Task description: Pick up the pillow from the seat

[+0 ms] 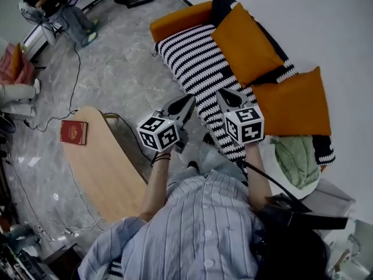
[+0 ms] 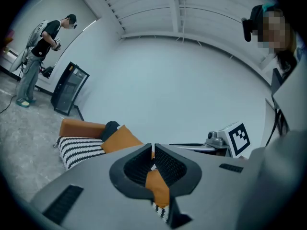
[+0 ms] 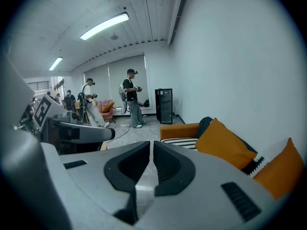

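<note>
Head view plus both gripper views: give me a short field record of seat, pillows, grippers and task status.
seat: orange sofa under a striped throw
pillows: far orange pillow; near orange pillow; both propped at the back of the seat
left gripper: fingers together, empty
right gripper: fingers together, empty
task status: no pillow held yet
</note>
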`<act>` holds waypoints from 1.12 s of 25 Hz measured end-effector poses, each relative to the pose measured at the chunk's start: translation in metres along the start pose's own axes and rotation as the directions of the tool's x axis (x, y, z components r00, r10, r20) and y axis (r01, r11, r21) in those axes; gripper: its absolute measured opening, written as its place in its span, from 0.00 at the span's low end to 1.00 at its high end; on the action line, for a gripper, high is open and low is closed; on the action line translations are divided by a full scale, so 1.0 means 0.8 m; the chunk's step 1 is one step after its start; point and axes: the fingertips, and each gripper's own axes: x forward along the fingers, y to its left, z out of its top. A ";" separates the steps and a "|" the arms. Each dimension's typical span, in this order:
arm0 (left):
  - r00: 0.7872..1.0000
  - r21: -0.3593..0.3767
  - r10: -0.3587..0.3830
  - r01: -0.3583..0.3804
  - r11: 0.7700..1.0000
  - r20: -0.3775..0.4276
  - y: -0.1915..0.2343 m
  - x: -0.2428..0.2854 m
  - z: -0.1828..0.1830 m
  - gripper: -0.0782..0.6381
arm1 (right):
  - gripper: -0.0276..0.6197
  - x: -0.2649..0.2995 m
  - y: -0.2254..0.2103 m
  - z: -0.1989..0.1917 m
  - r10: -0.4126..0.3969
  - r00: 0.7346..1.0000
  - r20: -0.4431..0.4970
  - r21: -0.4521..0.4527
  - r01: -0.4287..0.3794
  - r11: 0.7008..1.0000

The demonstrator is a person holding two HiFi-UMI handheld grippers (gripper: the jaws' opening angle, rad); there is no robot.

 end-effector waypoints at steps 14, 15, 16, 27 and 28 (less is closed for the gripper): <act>0.999 0.015 0.032 -0.032 0.999 -0.031 0.033 0.150 0.037 0.12 | 0.10 0.078 -0.131 0.056 0.034 0.999 0.001 -0.035 -0.034 0.999; 0.999 0.017 0.035 -0.034 0.999 -0.030 0.034 0.157 0.039 0.12 | 0.10 0.081 -0.137 0.059 0.037 0.999 0.004 -0.038 -0.036 0.999; 0.999 0.018 0.037 -0.036 0.999 -0.028 0.035 0.163 0.040 0.12 | 0.10 0.084 -0.143 0.061 0.039 0.999 0.007 -0.040 -0.039 0.998; 0.998 0.022 0.028 -0.026 0.999 -0.060 0.025 0.215 0.035 0.12 | 0.10 0.090 -0.195 0.071 0.037 0.999 0.024 -0.011 -0.037 0.999; 0.997 0.028 0.028 -0.026 0.999 -0.072 0.025 0.218 0.032 0.12 | 0.10 0.092 -0.199 0.071 0.035 0.999 0.028 0.000 -0.035 0.999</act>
